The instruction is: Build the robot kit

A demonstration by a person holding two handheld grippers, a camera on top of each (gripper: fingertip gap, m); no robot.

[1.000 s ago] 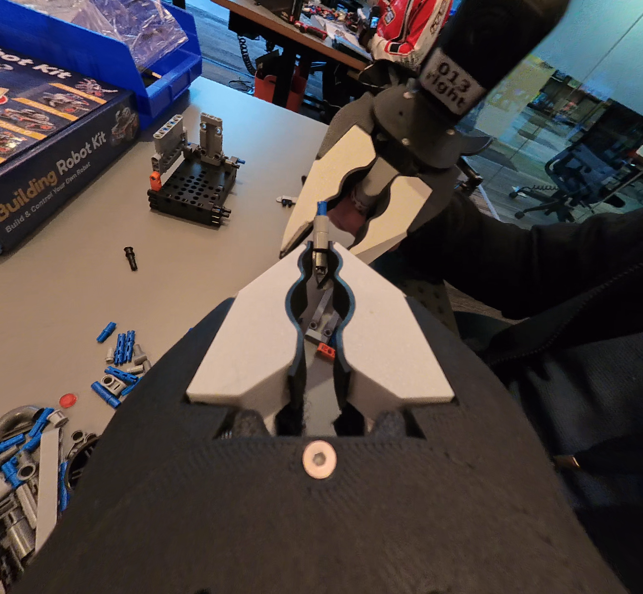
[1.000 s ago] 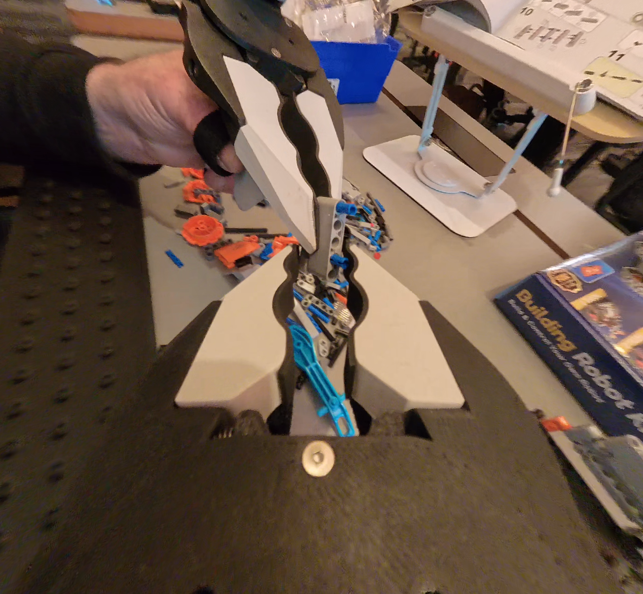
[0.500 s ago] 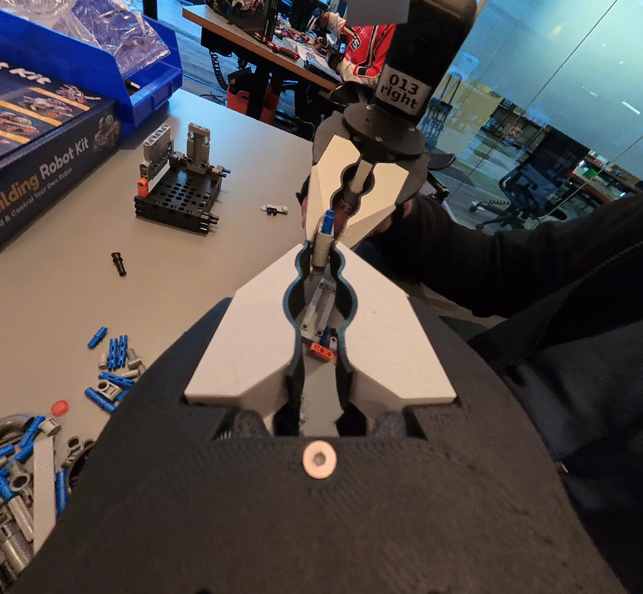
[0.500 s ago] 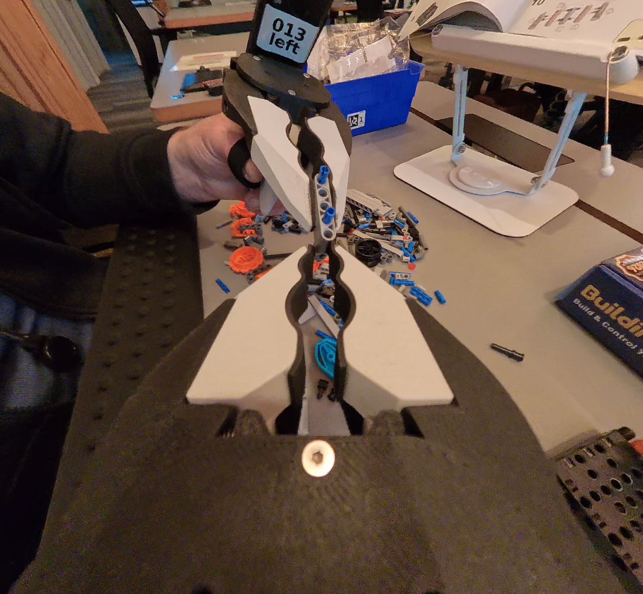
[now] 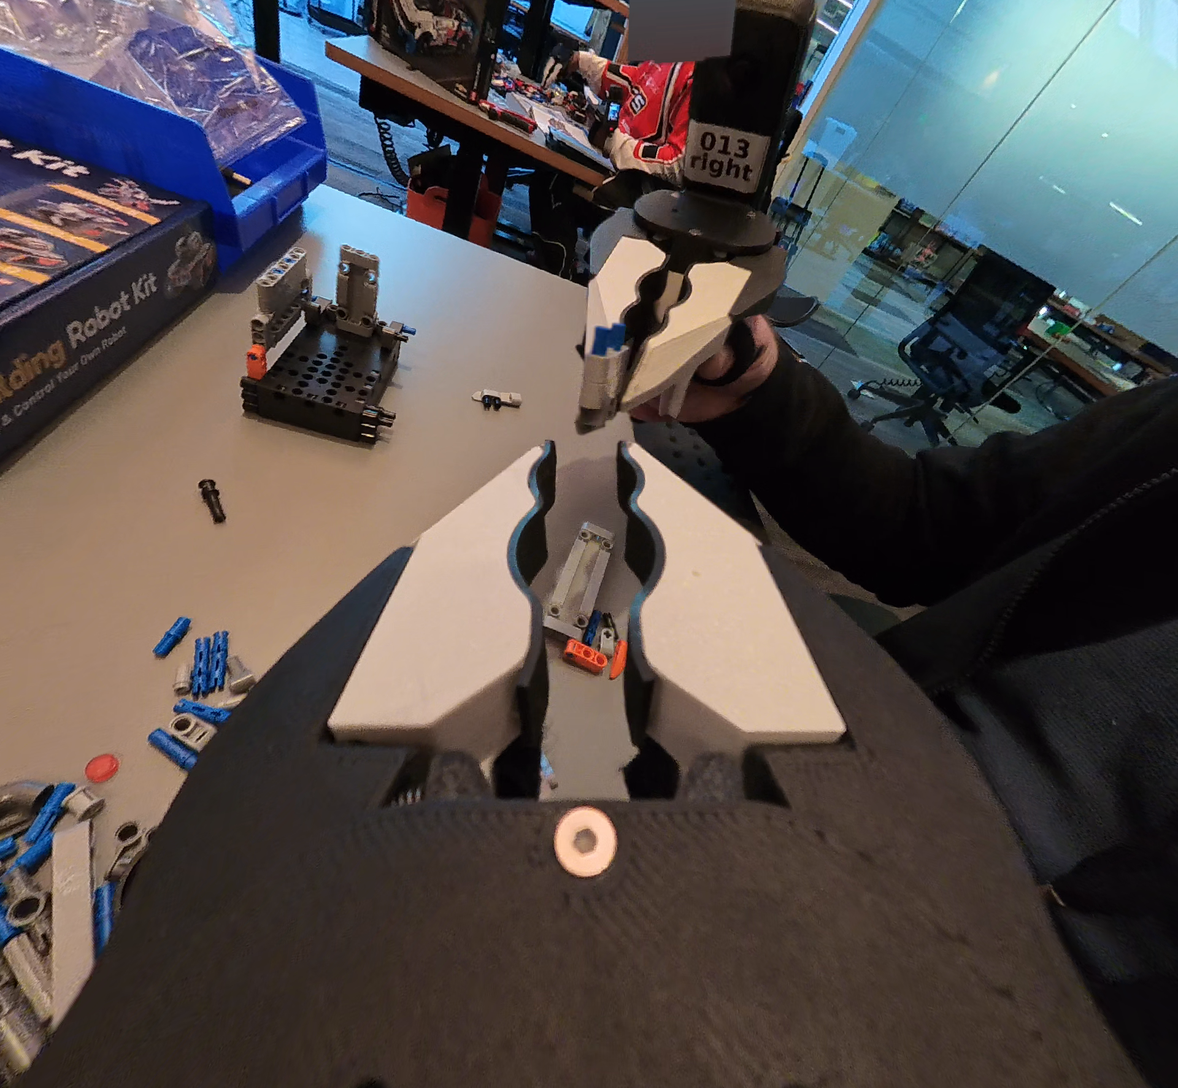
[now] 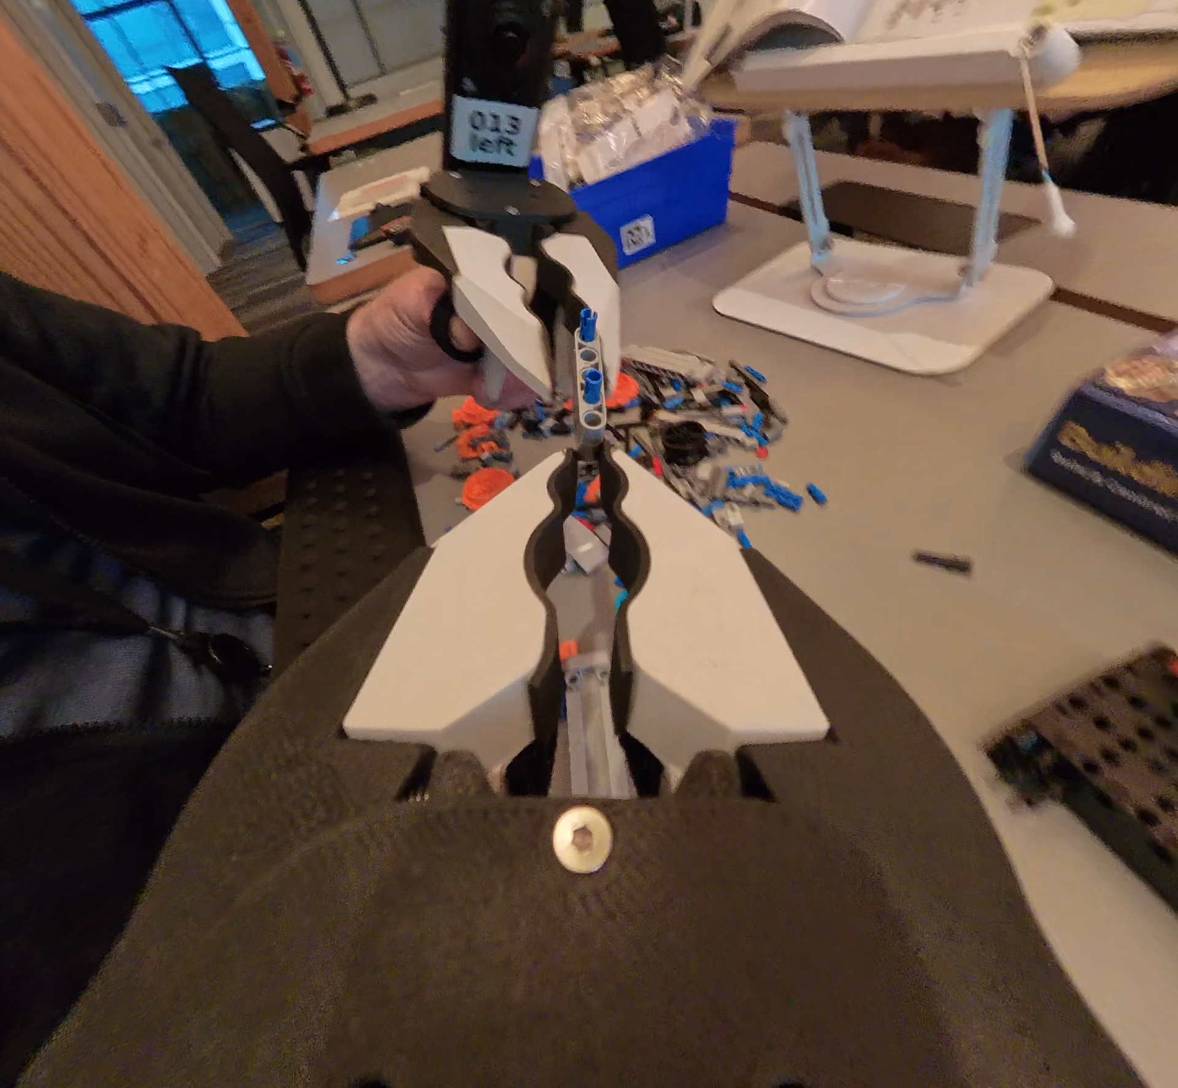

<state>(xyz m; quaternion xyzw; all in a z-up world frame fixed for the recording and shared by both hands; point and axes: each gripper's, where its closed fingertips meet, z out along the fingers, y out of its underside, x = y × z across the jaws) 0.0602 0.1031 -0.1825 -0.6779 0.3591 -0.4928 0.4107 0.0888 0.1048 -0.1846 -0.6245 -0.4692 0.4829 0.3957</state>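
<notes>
Open workshop-type office, kinda dim with bluish daylight

Grey table [image 5: 115,554] up front, more desks [image 5: 446,101] behind it on dark legs. Frosted glass partition walls [image 5: 994,101] on one side with black office chairs [image 5: 969,344] past them; opposite side has a wood-panelled wall [image 6: 70,216] and a bright blue window [image 6: 146,44].

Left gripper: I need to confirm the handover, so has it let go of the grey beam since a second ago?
Yes. The left gripper has opened and backed off; the grey beam stays with the right gripper, above the parts pile.
</notes>
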